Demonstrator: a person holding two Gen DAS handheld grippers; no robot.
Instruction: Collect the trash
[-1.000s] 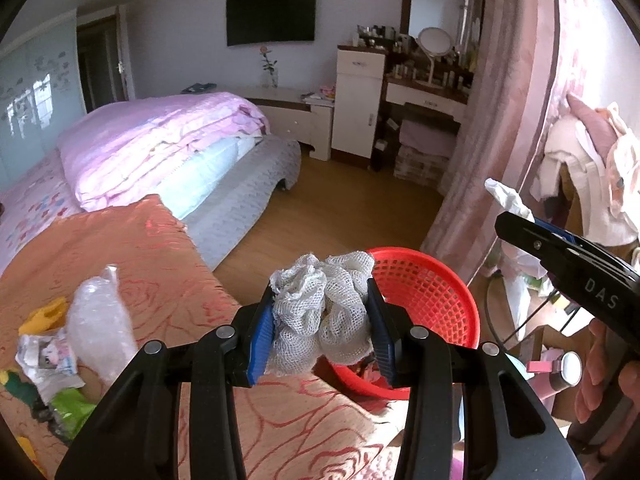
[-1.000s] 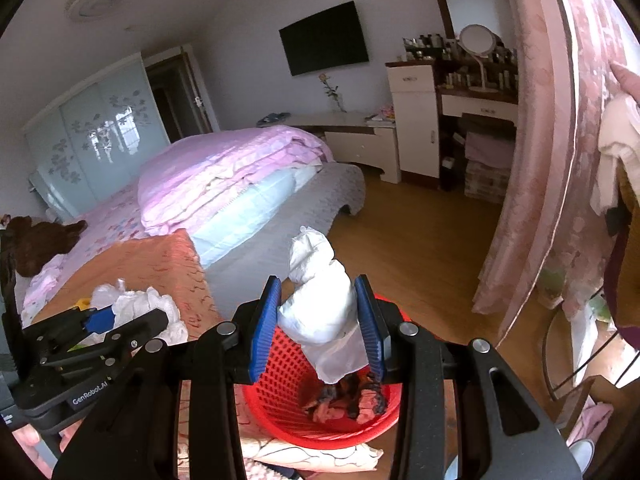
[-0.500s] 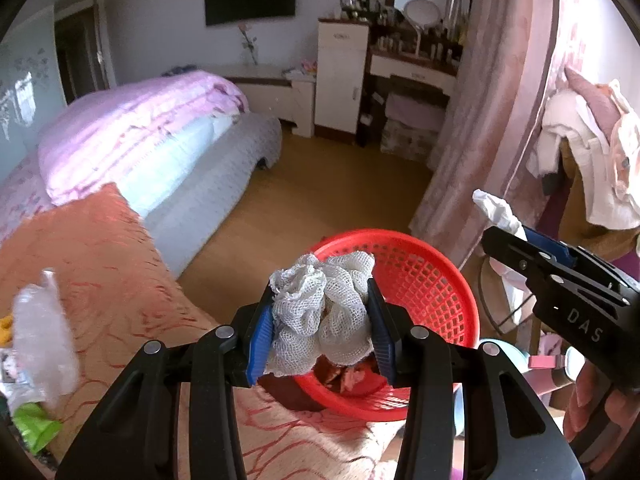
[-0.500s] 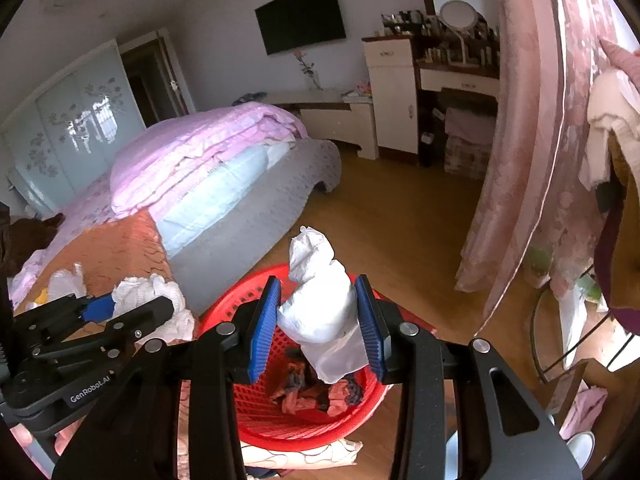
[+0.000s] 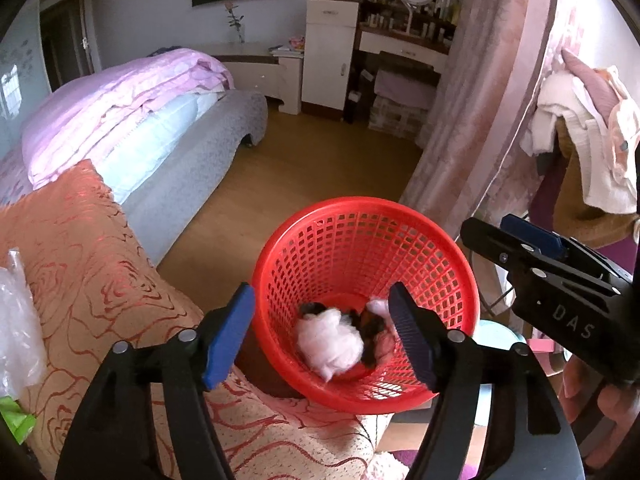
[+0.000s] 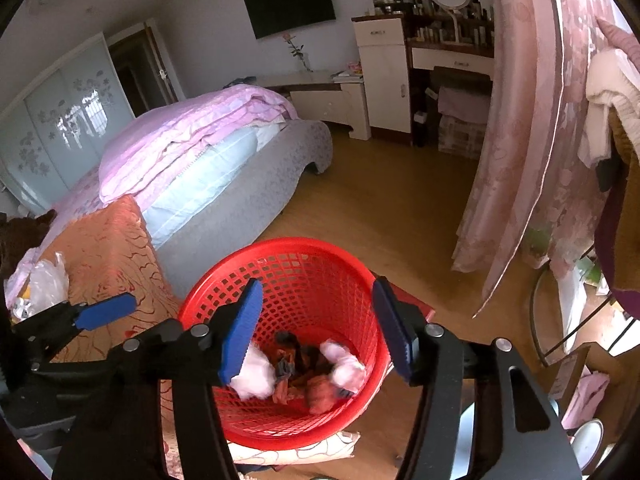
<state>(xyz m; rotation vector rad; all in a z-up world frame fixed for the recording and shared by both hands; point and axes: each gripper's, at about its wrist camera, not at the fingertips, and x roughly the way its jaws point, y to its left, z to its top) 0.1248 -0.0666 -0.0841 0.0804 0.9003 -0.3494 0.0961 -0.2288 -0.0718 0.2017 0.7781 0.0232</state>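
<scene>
Two white wads (image 5: 330, 338) now lie in the red basket (image 5: 362, 216), both the left gripper (image 5: 322, 334) and the right gripper (image 6: 316, 330) have just been opening and hold nothing, and a plastic bag (image 5: 16, 316) and scraps wait on the orange bedspread (image 5: 80, 248) by the bed.

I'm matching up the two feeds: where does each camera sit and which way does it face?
Left wrist: on the left hand-held gripper, looking down into the red basket; its open fingers and the person's hand show.
Right wrist: on the right hand-held gripper, looking down into the basket; its open fingers show.
Shared: basket, bed, each other's gripper.
</scene>
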